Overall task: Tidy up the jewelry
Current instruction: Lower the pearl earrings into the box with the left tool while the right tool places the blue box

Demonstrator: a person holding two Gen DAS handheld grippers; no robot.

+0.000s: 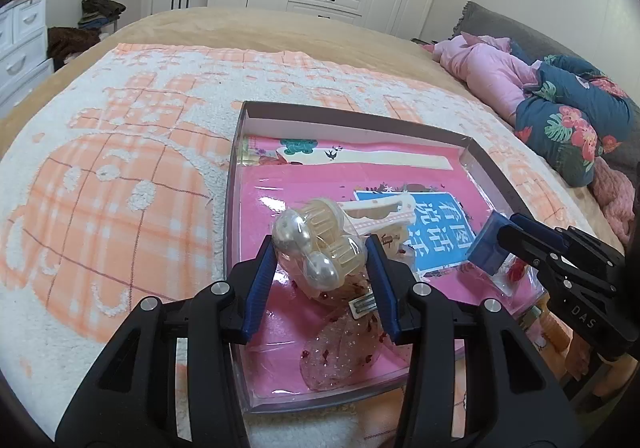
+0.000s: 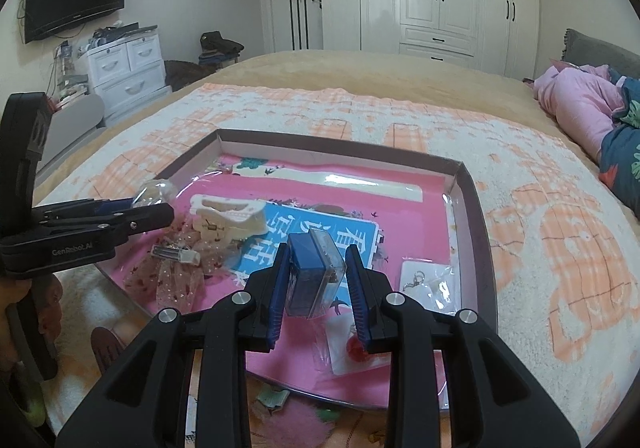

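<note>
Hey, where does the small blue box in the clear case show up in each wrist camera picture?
Left wrist view: the blue box is at the right, held in the right gripper above the tray's right side.
Right wrist view: the box is at lower centre, between that gripper's blue pads.
Shared landmark: the blue label with white characters on the tray's pink floor.

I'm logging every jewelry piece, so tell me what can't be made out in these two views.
- Small blue box, right wrist view: contents unreadable through its clear, glaring case.
- Packet with a red piece, right wrist view: partly hidden by the right gripper.
- Pearl hair claw, left wrist view: its lower part is hidden in the left gripper.
- Tray: near edge cut off behind the grippers.
</note>
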